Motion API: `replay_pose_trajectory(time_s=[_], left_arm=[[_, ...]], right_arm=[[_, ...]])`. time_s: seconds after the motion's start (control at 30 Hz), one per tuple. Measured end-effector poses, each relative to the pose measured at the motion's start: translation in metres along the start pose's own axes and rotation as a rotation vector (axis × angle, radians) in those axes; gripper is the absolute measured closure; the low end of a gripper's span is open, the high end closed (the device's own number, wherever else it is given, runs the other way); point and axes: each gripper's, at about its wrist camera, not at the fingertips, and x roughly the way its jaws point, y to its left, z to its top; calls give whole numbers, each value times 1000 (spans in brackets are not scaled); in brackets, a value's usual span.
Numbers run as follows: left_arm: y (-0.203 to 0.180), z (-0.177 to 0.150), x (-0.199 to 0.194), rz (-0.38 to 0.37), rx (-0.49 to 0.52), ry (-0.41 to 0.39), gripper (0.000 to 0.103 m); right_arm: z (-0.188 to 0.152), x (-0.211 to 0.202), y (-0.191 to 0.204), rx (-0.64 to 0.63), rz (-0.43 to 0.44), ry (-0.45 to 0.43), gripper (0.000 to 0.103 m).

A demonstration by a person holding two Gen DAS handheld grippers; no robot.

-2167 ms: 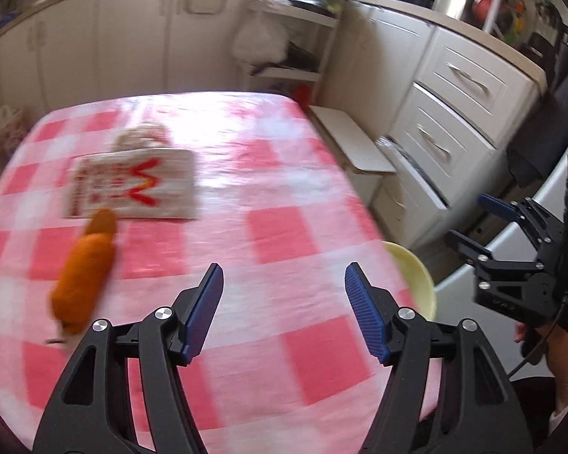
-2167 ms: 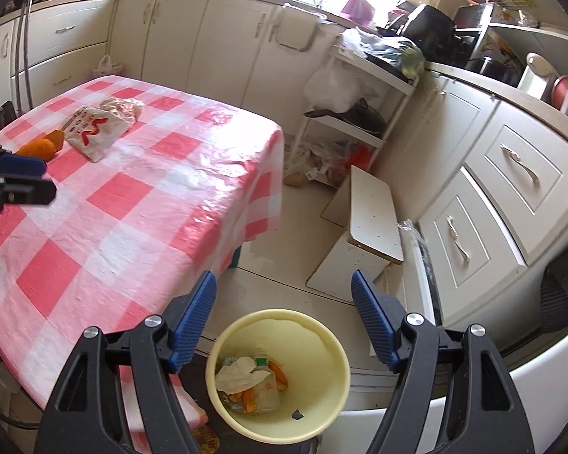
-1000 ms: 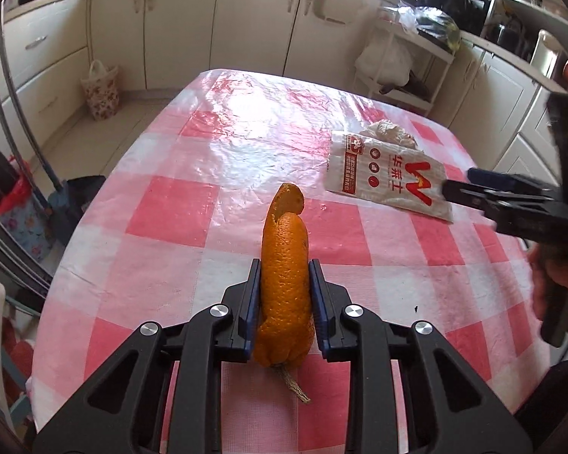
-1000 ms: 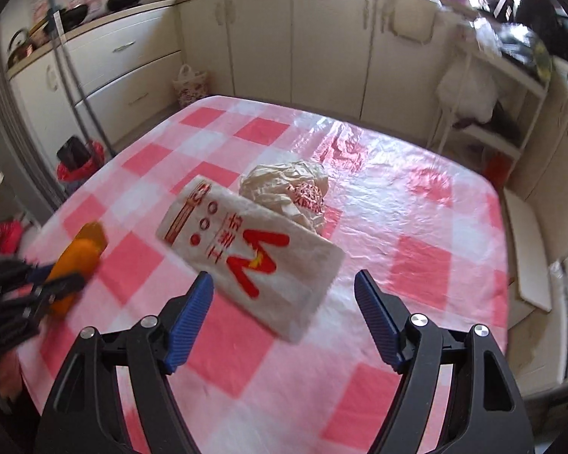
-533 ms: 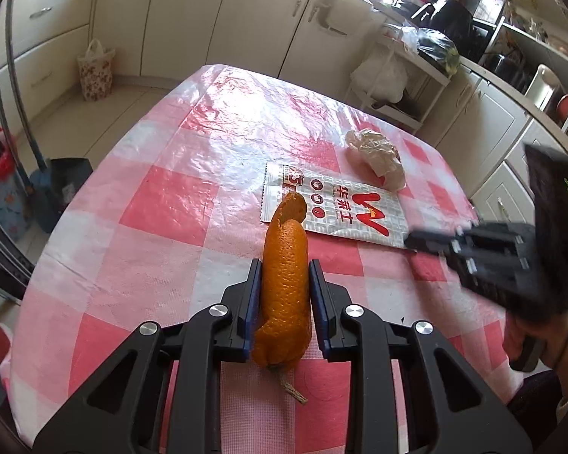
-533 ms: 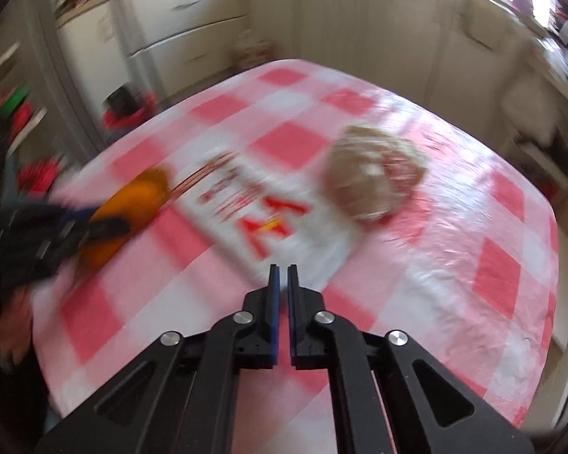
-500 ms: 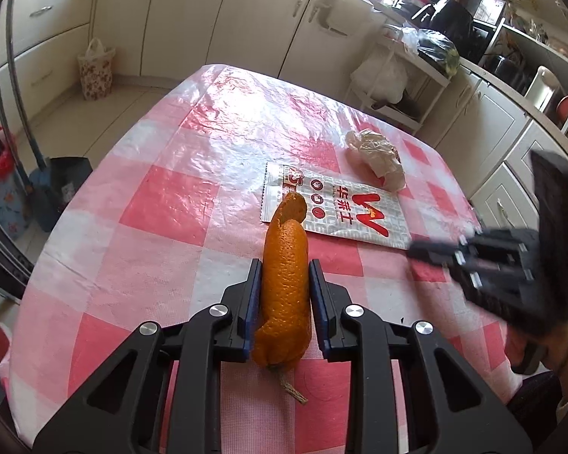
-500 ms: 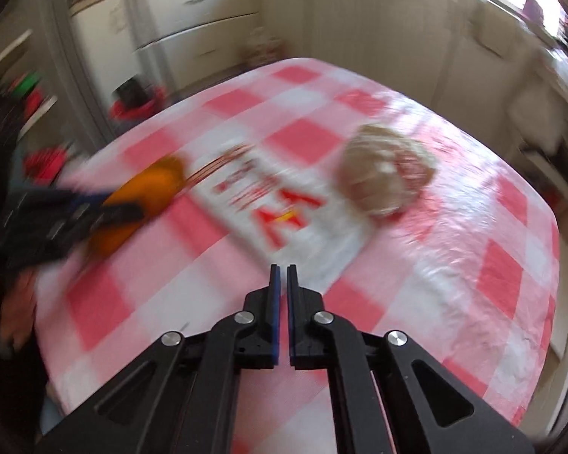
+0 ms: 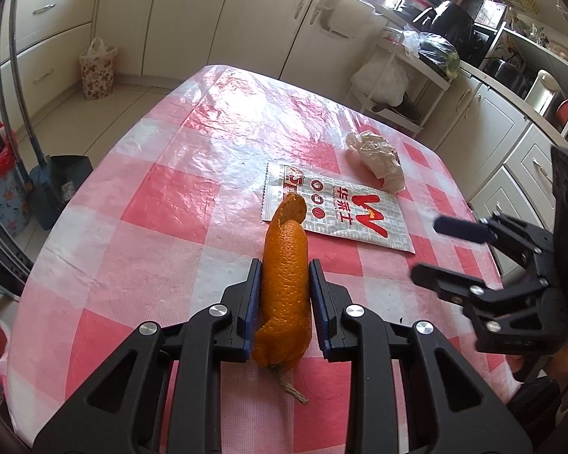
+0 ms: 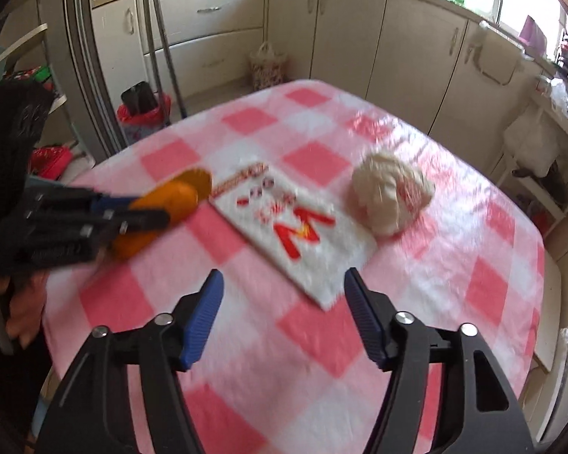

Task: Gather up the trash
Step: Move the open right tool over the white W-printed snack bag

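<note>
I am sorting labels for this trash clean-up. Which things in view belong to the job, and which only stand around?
Belong to the job:
- orange peel, clamped in the left gripper
- printed wrapper, flat on the table
- crumpled paper ball
- right gripper, opening, nothing between its fingers

Only standing around:
- checked tablecloth
- flowered bag on the floor
- cabinets

Left gripper angled down over table, pads clamped on orange peel. Right gripper angled down, jaws opening, nothing between them. Bare hand behind left gripper's handle.
</note>
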Motion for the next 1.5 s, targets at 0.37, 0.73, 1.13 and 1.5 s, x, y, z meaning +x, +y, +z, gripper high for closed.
replay_pose_trajectory(time_s=[0.37, 0.73, 1.13, 1.5], left_arm=[[2, 0, 0, -15, -1, 1, 76], [-4, -1, 0, 16, 30, 0, 76], [-13, -2, 0, 57, 74, -3, 73], [-13, -3, 0, 54, 78, -3, 71]], right_arm=[[23, 46, 11, -40, -54, 22, 34], [9, 33, -5, 50, 4, 90, 98], [-38, -7, 5, -47, 39, 148, 82], [6, 17, 14, -52, -20, 48, 45]])
